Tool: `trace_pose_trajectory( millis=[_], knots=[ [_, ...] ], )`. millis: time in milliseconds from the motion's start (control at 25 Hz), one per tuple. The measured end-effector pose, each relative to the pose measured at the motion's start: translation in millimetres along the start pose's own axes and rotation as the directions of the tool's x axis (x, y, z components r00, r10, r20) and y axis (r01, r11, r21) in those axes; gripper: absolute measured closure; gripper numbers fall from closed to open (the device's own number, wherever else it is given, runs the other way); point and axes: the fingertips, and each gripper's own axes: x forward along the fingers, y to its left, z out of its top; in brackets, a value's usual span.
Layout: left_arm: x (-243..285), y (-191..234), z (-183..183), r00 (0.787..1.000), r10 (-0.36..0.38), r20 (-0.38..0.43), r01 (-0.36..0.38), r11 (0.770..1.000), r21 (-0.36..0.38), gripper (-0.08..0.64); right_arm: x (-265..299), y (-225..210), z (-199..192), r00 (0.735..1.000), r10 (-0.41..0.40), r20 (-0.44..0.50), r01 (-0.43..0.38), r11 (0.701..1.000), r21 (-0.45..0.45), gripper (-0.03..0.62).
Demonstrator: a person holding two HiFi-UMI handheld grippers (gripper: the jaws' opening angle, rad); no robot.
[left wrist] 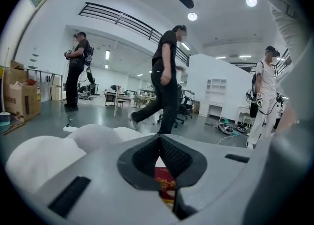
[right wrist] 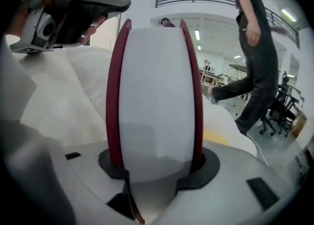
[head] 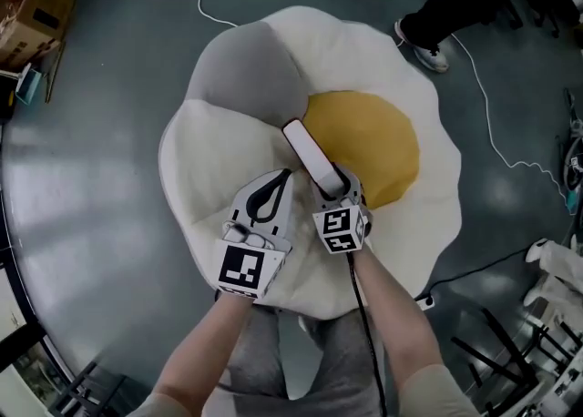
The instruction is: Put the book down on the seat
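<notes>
The right gripper (head: 333,184) is clamped on the near end of the book (head: 308,151), a jaw on each red cover. The book runs straight away from the person, over the seat (head: 228,147), at the left edge of its yellow centre (head: 373,137). The left gripper (head: 281,183) is just beside it, jaws together and empty.

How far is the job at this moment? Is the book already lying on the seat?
Done: the right gripper has the book clamped by its covers. In hand: the book is held over the seat, near the yellow centre, page edge up, not lying flat. Left: lower it onto the seat and let go. The left gripper is shut and empty beside it.
</notes>
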Motion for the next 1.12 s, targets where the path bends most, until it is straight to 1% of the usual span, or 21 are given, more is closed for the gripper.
trace_pose_trajectory(
  millis=[80,200,280,360,480,600,680,800,920,1000,1120],
  knots=[
    [0,1,0,1.0,0.002,0.004,-0.002,1.0,-0.004,0.558,4,11,-1,0.999,0.036,-0.01,-0.036,0.999,-0.033,0.384],
    [-1,-3,5,1.0,0.001,0.009,-0.001,1.0,-0.006,0.557,5,37,-3,0.989,0.142,-0.046,-0.146,0.983,-0.109,0.329],
    [-3,-6,6,1.0,-0.001,0.0,0.001,1.0,-0.001,0.558,1,52,-6,0.974,0.21,-0.08,-0.22,0.967,-0.129,0.284],
    [-9,-6,8,1.0,0.003,-0.012,-0.003,1.0,-0.002,0.558,-5,61,-9,0.96,0.254,-0.116,-0.267,0.957,-0.112,0.262],
    [-22,-3,16,0.999,0.012,-0.03,-0.012,1.0,0.002,0.557,-24,67,-4,0.938,0.309,-0.154,-0.321,0.945,-0.059,0.255],
    [-35,-2,39,0.999,0.018,-0.036,-0.018,1.0,0.008,0.558,-53,73,8,0.92,0.349,-0.18,-0.36,0.932,-0.033,0.238],
    [-43,-3,60,0.999,0.021,-0.038,-0.02,1.0,0.007,0.558,-73,72,22,0.919,0.347,-0.186,-0.357,0.934,-0.023,0.235],
    [-55,-7,97,0.999,0.028,-0.02,-0.028,1.0,0.007,0.557,-107,59,53,0.939,0.307,-0.154,-0.307,0.951,0.026,0.235],
    [-68,-15,134,1.0,0.025,-0.01,-0.025,1.0,0.011,0.557,-147,34,92,0.968,0.232,-0.092,-0.223,0.97,0.096,0.235],
    [-79,-23,164,1.0,0.022,-0.006,-0.022,1.0,0.017,0.558,-180,14,122,0.984,0.169,-0.049,-0.161,0.977,0.14,0.235],
    [-94,-36,213,1.0,0.017,0.005,-0.017,0.999,0.029,0.557,-234,-14,168,0.996,0.093,0.005,-0.092,0.977,0.194,0.235]
  ],
)
